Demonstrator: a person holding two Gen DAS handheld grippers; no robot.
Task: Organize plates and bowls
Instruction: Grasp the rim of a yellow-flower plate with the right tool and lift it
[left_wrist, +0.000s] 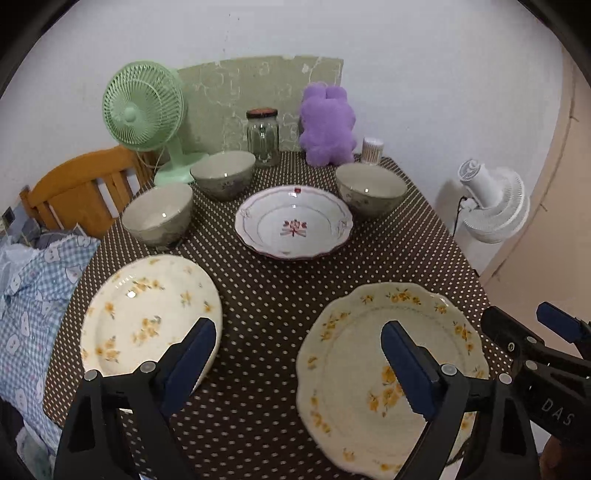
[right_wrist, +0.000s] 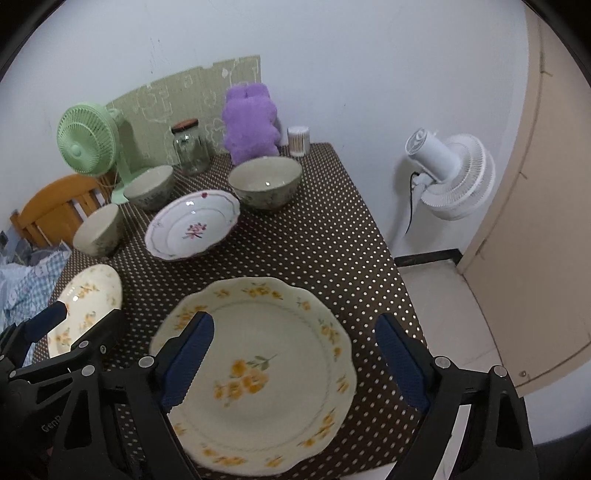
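Two cream plates with yellow flowers lie at the table's near side, a round one on the left (left_wrist: 147, 314) (right_wrist: 88, 302) and a scalloped one on the right (left_wrist: 369, 369) (right_wrist: 266, 362). A white deep plate with a pink flower (left_wrist: 293, 221) (right_wrist: 194, 229) sits in the middle. Three grey-green bowls stand behind it, at the left (left_wrist: 159, 214) (right_wrist: 98, 230), the back (left_wrist: 223, 175) (right_wrist: 149, 186) and the right (left_wrist: 371, 188) (right_wrist: 266, 181). My left gripper (left_wrist: 299, 365) is open and empty above the gap between the two plates. My right gripper (right_wrist: 295, 362) is open and empty above the scalloped plate.
The brown dotted tablecloth (left_wrist: 280, 288) covers the table. At the back stand a green fan (left_wrist: 144, 110), a glass jar (left_wrist: 263, 136), a purple plush toy (left_wrist: 327, 125) and a swab box (left_wrist: 372, 149). A wooden chair (left_wrist: 81, 188) is left, a white fan (right_wrist: 450, 173) right.
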